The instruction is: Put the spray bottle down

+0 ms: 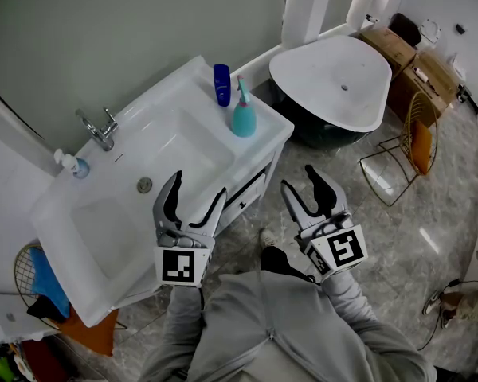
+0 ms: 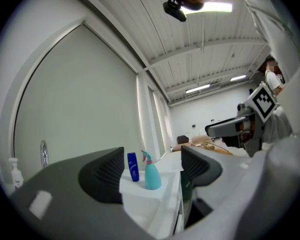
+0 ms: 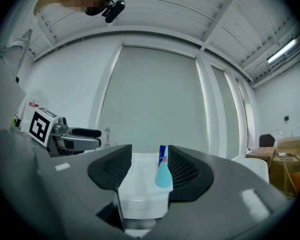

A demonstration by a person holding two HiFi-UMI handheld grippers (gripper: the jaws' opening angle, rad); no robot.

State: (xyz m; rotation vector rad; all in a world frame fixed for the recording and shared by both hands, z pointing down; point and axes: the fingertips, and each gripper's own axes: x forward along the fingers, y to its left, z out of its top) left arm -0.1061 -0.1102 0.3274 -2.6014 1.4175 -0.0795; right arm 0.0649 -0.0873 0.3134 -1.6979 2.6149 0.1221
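A teal spray bottle (image 1: 243, 116) with a pink collar stands upright on the right rim of the white sink counter (image 1: 193, 82). It shows between the jaws in the left gripper view (image 2: 151, 171) and in the right gripper view (image 3: 163, 175). My left gripper (image 1: 194, 196) hangs open over the counter's front edge, well short of the bottle. My right gripper (image 1: 303, 188) is open too, out over the floor in front of the cabinet. Neither holds anything.
A dark blue bottle (image 1: 221, 84) stands just behind the spray bottle. A chrome tap (image 1: 98, 127) and a small pump bottle (image 1: 72, 162) sit at the counter's back. A white bathtub (image 1: 334, 78), a wire rack (image 1: 410, 146) and boxes (image 1: 414, 62) lie to the right.
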